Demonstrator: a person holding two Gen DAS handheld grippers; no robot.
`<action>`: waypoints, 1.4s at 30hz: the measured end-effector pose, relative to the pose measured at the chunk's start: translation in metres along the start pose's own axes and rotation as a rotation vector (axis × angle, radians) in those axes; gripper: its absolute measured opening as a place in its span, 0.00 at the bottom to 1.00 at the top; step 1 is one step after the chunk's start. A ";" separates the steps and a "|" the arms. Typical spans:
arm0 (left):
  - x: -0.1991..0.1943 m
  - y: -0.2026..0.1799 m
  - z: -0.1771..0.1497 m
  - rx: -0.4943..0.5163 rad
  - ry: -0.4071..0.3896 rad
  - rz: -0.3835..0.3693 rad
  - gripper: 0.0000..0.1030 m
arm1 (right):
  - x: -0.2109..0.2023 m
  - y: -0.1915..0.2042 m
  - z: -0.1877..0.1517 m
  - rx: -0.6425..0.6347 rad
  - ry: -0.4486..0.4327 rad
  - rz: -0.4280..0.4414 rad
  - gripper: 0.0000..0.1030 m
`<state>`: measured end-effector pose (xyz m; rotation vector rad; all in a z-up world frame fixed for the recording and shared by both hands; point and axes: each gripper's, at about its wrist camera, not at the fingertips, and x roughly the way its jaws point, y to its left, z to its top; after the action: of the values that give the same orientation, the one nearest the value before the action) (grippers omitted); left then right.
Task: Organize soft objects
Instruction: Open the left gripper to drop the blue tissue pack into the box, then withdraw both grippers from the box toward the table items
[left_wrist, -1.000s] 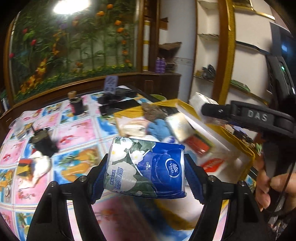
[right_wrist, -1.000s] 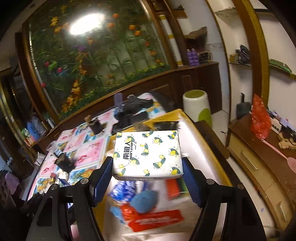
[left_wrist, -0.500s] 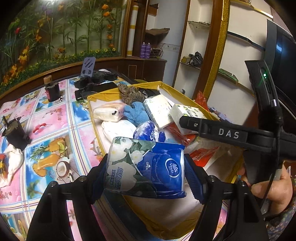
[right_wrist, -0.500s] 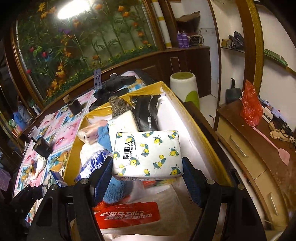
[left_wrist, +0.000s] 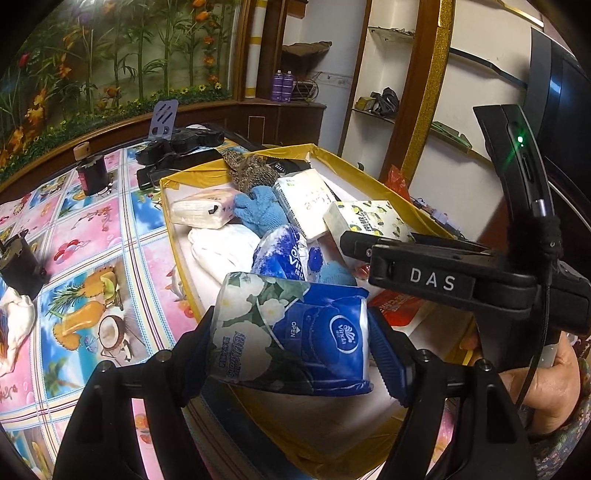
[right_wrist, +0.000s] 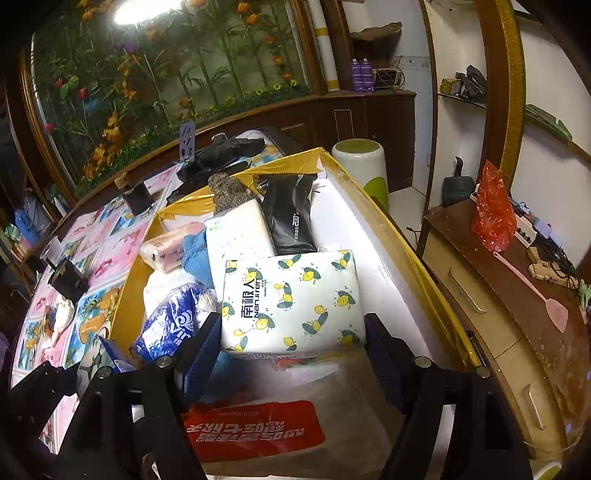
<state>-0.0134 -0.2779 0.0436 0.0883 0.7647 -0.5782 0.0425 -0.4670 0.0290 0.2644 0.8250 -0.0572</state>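
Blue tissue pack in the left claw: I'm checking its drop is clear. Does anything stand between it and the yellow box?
Nothing visible does. The blue tissue pack hangs over the open yellow box; the other packs lie farther in.

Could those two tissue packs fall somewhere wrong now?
Maybe. The right gripper is opening around the lemon-print tissue pack, which sits on an uneven heap, so it might slide off. The left gripper holds the blue flowered tissue pack above the yellow box's near edge; dropped here, it could tip outside.
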 end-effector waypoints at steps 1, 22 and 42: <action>0.000 0.000 0.000 -0.001 -0.001 -0.002 0.74 | -0.001 0.001 0.000 -0.003 0.005 0.003 0.81; -0.059 0.049 -0.004 -0.120 -0.208 0.055 0.83 | -0.088 0.023 -0.001 -0.024 -0.164 0.071 0.88; -0.111 0.316 -0.040 -0.705 -0.128 0.408 0.83 | -0.038 0.197 -0.057 -0.316 -0.011 0.319 0.88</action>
<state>0.0632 0.0510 0.0486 -0.4325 0.7617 0.0918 0.0061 -0.2641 0.0617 0.0940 0.7607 0.3675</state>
